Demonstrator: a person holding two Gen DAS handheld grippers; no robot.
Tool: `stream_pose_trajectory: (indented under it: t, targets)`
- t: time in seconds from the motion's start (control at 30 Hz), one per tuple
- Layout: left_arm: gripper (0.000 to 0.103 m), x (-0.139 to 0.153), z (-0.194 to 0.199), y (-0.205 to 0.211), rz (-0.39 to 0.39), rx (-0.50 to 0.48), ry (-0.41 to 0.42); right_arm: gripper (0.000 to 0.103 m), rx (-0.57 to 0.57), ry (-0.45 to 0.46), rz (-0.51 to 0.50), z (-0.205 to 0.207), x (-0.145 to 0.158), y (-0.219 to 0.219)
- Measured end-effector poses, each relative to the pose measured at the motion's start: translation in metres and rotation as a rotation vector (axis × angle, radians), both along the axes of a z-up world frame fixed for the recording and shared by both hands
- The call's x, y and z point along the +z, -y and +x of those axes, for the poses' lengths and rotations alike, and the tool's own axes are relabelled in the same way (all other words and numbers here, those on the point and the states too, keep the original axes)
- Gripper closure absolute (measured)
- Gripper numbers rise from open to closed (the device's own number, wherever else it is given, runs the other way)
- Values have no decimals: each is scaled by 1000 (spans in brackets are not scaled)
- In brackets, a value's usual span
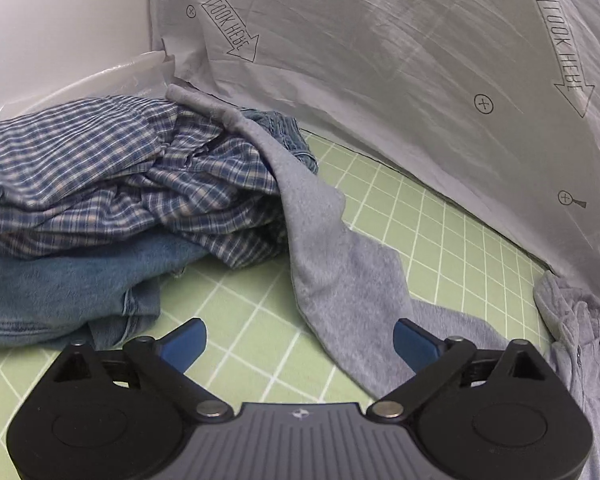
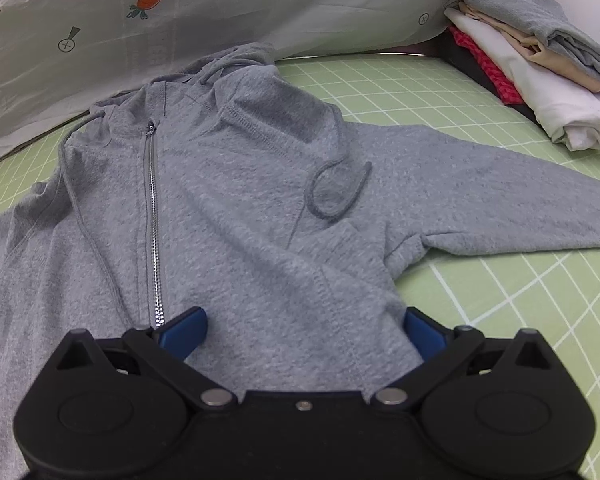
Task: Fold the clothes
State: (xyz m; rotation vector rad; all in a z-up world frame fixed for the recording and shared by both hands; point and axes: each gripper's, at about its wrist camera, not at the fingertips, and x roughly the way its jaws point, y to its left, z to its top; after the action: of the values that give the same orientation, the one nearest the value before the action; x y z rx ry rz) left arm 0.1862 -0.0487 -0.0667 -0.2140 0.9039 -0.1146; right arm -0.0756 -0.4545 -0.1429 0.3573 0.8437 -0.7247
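Observation:
A grey zip hoodie (image 2: 236, 200) lies spread front-up on the green grid mat (image 2: 520, 300), zipper (image 2: 153, 220) closed, hood toward the back sheet, one sleeve (image 2: 500, 200) stretched right. My right gripper (image 2: 302, 332) is open and empty, jaws wide over the hoodie's lower hem. In the left wrist view the other grey sleeve (image 1: 332, 264) runs across the mat (image 1: 240, 304) and up onto the clothes pile. My left gripper (image 1: 298, 340) is open and empty just above that sleeve.
A pile of unfolded clothes at left: blue checked shirt (image 1: 100, 176) on denim jeans (image 1: 60, 288). A stack of folded clothes (image 2: 540, 64) sits at the back right. A white printed sheet (image 1: 400, 60) rises along the mat's far edge.

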Motion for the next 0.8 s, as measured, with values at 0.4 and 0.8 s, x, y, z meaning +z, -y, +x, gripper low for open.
stream_pose_trajectory:
  t: [0.4,0.8]
  targets:
    - [84,-20,73,19,28,-27,-52,0,-47,30,-33,3,-2,0]
    - [100,34,-12,26,4,-81,83,0,-24,53,-53,0,-3,-2]
